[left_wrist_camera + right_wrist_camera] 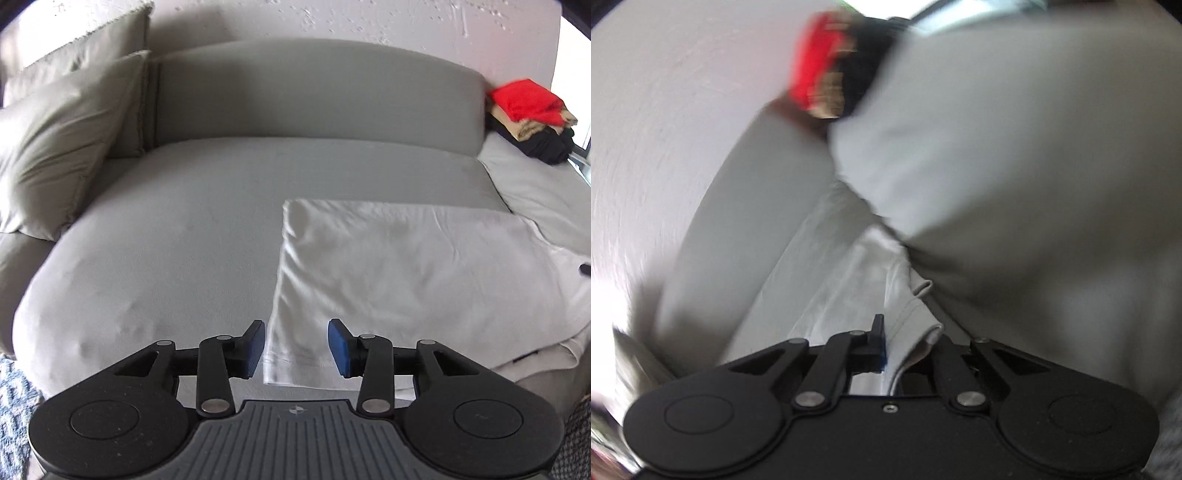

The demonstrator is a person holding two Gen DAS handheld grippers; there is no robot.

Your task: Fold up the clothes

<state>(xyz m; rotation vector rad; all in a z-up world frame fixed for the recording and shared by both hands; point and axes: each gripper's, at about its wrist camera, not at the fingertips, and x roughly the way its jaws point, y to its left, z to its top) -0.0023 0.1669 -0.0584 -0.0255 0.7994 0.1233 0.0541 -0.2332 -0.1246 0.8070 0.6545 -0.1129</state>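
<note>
A white garment lies folded flat on the grey sofa seat, its hemmed near corner between my left fingers. My left gripper is open and hovers just above that corner, holding nothing. In the blurred right wrist view, my right gripper is shut on the white garment, with a fold of cloth bunched over its right side. Only its left finger shows clearly; the right one is hidden by the cloth.
Two grey cushions lean at the sofa's left end. A stack of folded clothes, red on top, sits at the far right by the backrest; it also shows in the right wrist view. A patterned rug lies at lower left.
</note>
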